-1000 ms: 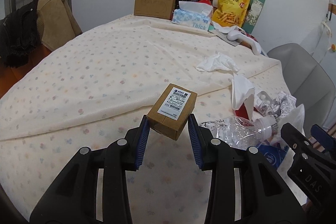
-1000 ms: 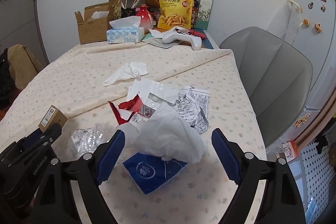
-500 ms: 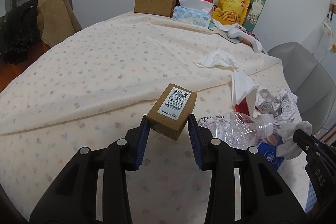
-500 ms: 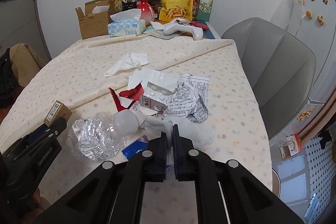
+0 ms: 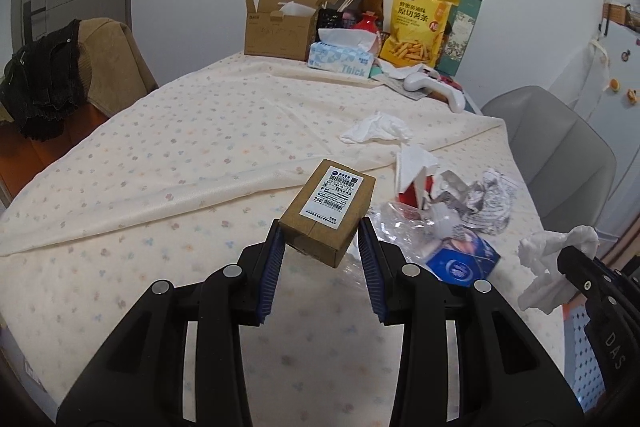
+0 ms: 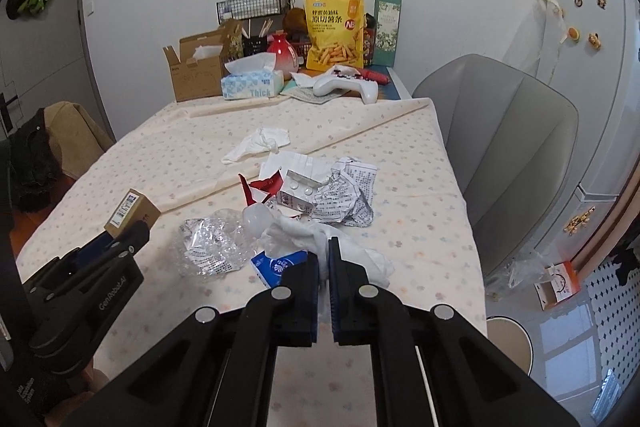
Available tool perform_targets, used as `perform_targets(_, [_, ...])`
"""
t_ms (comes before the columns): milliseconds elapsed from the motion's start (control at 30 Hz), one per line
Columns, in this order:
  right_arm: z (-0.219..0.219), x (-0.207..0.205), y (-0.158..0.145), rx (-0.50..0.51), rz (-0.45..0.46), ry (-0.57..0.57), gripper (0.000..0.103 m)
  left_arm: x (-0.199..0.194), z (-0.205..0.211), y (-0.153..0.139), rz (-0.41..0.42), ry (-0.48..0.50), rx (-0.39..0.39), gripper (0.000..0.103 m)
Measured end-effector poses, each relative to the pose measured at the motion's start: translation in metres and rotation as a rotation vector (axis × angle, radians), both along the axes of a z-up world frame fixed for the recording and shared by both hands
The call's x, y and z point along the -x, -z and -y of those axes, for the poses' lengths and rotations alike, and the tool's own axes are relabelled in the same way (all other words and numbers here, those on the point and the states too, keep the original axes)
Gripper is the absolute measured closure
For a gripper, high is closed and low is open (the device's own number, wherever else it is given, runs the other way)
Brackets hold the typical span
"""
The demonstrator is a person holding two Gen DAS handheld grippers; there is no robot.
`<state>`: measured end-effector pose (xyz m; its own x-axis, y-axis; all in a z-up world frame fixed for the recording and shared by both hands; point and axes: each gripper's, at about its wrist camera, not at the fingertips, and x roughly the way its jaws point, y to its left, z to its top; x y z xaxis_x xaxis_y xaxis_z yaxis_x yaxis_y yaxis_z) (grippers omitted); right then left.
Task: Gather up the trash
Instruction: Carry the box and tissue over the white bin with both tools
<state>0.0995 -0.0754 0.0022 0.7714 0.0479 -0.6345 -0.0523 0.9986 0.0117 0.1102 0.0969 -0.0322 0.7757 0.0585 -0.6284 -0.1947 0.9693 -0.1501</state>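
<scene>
My left gripper (image 5: 322,255) angled down, clamping a small brown cardboard box (image 5: 328,213), its underside hidden, my right gripper (image 6: 324,259) pinching crumpled white tissue (image 6: 348,247), partly covered

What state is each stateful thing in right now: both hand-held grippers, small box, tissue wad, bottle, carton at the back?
Left hand-held gripper: shut on small cardboard box, lifted off the tablecloth.
Right hand-held gripper: shut on white tissue wad.
Clear plastic bottle: crushed, lying on its side.
Big carton: flaps open.
Tissue box: opened, tissue sticking out.
</scene>
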Motion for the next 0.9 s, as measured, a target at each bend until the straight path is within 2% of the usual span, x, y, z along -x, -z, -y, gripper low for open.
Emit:
perform_targets(433, [0.052, 0.059, -0.024, -0.029, 0.07, 0.071, 0.097, 0.037, 0.065, -0.034, 0.074, 0.123, -0.038, 0.065])
perform_targets(900, [0.121, 0.09, -0.033, -0.004, 0.098, 0.201, 0.097, 0.047, 0.137, -0.046, 0.093, 0.253, -0.053, 0.065])
